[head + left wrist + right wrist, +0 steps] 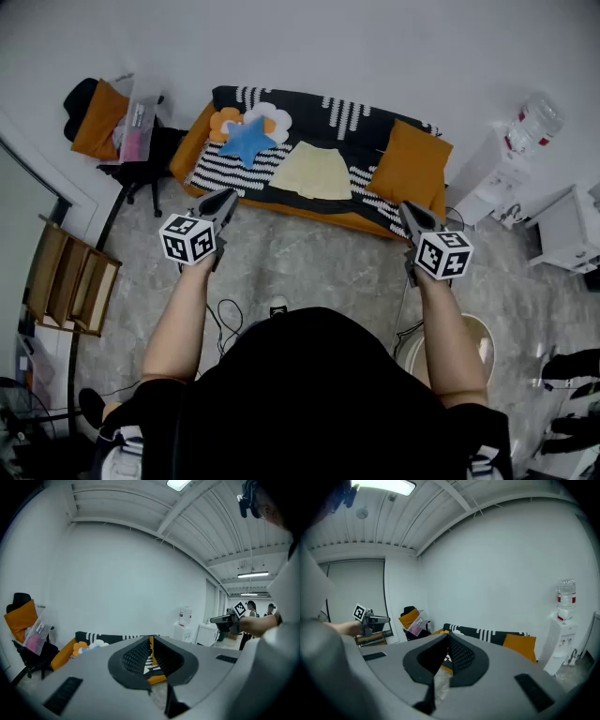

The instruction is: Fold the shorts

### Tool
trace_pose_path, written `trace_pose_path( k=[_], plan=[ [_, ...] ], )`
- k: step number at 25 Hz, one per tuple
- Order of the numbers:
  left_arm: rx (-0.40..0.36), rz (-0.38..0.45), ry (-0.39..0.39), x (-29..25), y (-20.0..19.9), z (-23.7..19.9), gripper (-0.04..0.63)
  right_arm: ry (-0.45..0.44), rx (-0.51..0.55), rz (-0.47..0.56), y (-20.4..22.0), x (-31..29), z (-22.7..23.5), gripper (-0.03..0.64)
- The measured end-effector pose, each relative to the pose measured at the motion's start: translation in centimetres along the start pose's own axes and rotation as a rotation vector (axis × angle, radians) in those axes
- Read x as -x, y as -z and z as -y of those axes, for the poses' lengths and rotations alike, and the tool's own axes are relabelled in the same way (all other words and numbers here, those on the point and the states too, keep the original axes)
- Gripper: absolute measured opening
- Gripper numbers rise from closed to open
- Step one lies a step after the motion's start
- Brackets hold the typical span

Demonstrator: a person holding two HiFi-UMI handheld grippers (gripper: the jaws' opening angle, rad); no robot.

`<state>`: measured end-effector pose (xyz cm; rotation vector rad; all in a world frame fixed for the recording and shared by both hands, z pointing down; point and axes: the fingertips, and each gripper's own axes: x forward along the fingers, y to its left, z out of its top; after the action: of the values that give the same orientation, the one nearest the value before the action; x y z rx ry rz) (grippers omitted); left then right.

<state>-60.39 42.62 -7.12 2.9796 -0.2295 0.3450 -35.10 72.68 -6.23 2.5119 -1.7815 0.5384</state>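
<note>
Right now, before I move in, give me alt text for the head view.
Pale yellow shorts lie flat on a striped sofa, between a blue star cushion and an orange cushion. The person faces it from the floor, holding out the left gripper and right gripper, both shut and empty, neither touching the shorts.

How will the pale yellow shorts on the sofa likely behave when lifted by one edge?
The shorts lie flat, following the sofa seat, so probably floppy; a lifted edge would likely sag. They look thin, so probably light.
</note>
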Motion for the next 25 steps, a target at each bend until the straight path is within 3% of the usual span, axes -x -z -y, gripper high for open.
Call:
trace_pose_path(
  k=[25],
  plan=[
    [-0.040,-0.015,0.029,-4.3,-0.7,4.6,0.048,0.033,-0.006,0.005,0.8,1.0,5.0,0.006]
  ],
)
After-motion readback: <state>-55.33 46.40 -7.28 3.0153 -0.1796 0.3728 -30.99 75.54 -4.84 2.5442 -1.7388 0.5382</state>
